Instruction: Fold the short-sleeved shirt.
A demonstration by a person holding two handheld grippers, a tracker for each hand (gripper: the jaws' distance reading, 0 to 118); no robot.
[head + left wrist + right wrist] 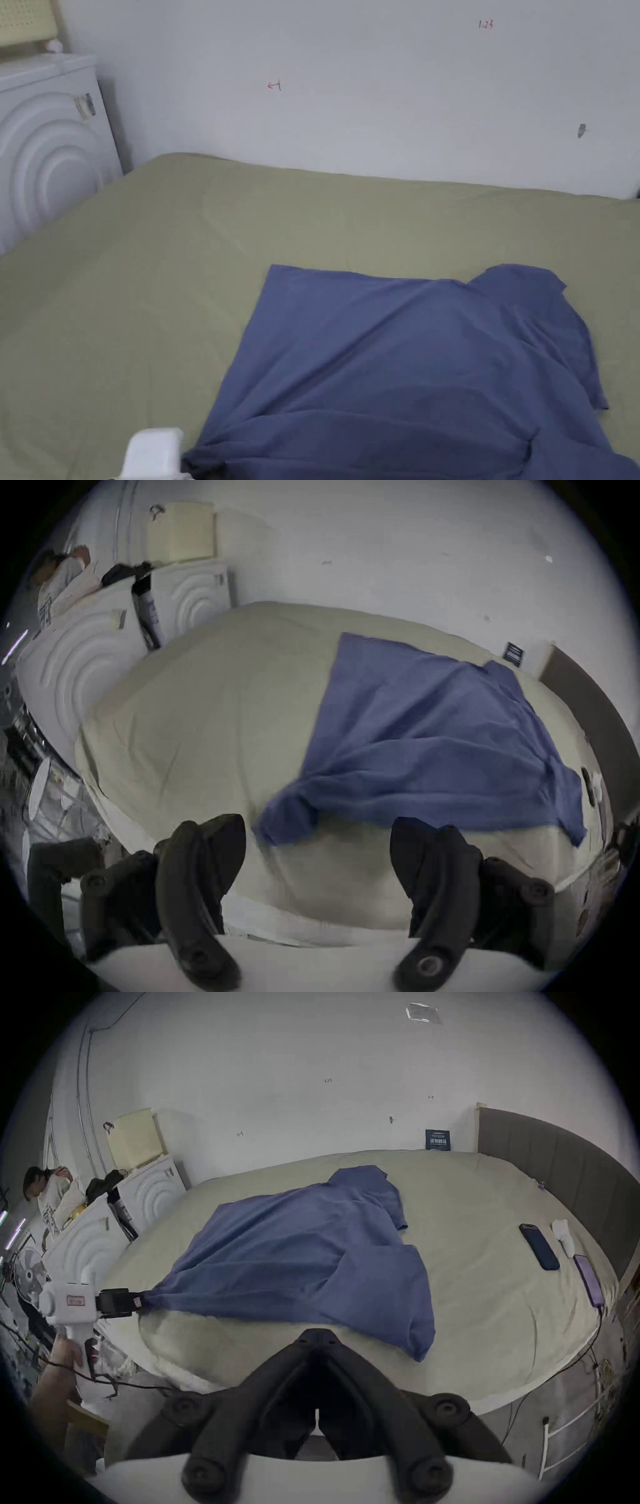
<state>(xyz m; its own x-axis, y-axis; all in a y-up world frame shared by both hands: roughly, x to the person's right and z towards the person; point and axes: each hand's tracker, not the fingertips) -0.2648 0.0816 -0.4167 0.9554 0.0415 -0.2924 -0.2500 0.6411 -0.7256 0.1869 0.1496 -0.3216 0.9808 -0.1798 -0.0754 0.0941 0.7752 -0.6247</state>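
Observation:
A blue short-sleeved shirt [400,369] lies spread on the green bed [156,281], with one sleeve [525,281] toward the wall. The near left corner [156,1298] is gathered to a point at my left gripper [136,1301]. In the left gripper view, that gripper [317,823] has its jaws wide apart, with the shirt's blurred corner [277,826] lying between them. Its white body [153,450] sits at the bottom left of the head view. My right gripper [317,1333] is shut, its tips right at the shirt's near hem [346,1321]. No cloth is visible between them.
Two phones [539,1246] [588,1279] and a white cloth [562,1234] lie on the bed's right side by the grey headboard [554,1172]. White cabinets [44,156] stand left of the bed. A person [48,1193] stands beyond them, and a fan [29,1276] is nearby.

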